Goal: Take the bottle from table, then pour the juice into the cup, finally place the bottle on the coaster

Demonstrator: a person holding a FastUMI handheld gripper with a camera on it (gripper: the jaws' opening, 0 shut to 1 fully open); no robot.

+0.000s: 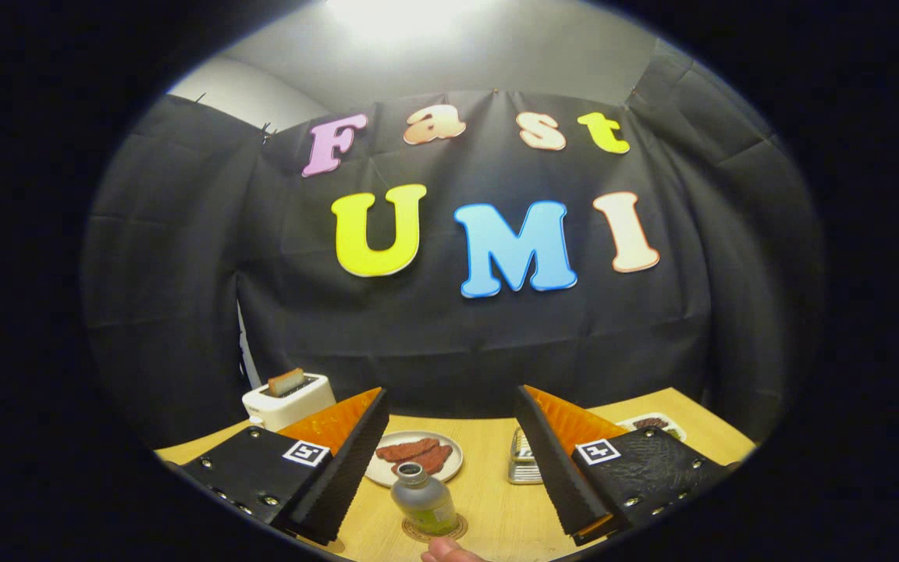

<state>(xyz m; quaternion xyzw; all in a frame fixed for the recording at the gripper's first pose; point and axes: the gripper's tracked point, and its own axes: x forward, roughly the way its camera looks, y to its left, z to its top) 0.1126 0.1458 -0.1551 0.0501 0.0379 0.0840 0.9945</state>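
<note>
Fingertip (449, 551) of a person pokes in nearest to us, just below the gap between our fingers. Gripper (449, 499) is spread wide, jaws well apart, nothing held. Between the fingers and slightly ahead of their tips we see the bottle (424, 501): upright, cap off, open neck, greenish label, standing on the round coaster (459, 530), whose rim shows around the bottle's base. Neither finger touches the bottle. All of it sits on the wooden table (488, 499).

Beyond the bottle, still between the fingers, we see a white plate (454, 460) with reddish-brown strips of food on it. Just beside our right finger, on its inner side, stands a small clear glass-like container (522, 467); we can't tell if it's the cup or what's in it. Past the right finger, a small dish (656, 423) with dark food. Past the left finger, a white toaster (290, 400) with a slice sticking out the top, at the table's far edge.
</note>
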